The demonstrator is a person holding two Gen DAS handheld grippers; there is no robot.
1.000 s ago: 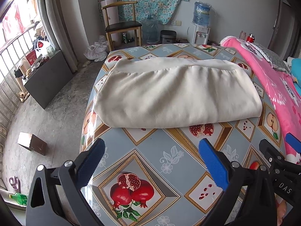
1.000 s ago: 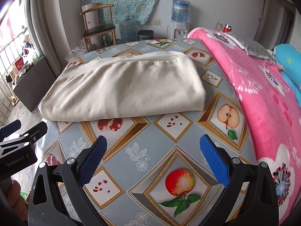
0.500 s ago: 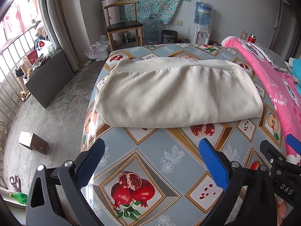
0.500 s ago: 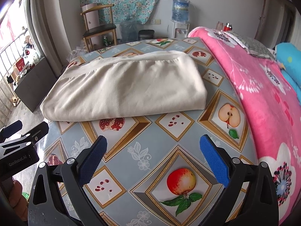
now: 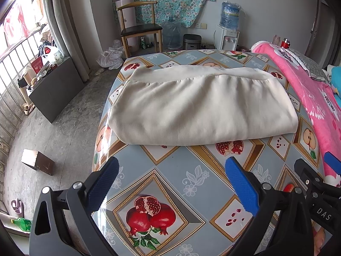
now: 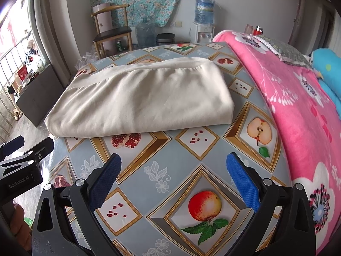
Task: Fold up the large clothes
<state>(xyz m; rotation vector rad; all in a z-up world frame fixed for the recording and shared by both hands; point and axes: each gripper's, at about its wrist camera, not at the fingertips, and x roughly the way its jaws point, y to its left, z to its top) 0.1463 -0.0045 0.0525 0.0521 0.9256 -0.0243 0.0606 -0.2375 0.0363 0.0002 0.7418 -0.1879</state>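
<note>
Garment (image 5: 202, 106) lies folded on tablecloth (image 5: 170, 170), unchanged over the last second; left gripper (image 5: 171, 183) and right gripper (image 6: 173, 181) hover released, empty. Folding looks finished.

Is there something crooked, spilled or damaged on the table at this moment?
Nothing stands out. The cream garment lies folded flat on the fruit-print tablecloth, with no spill or tear visible.
</note>
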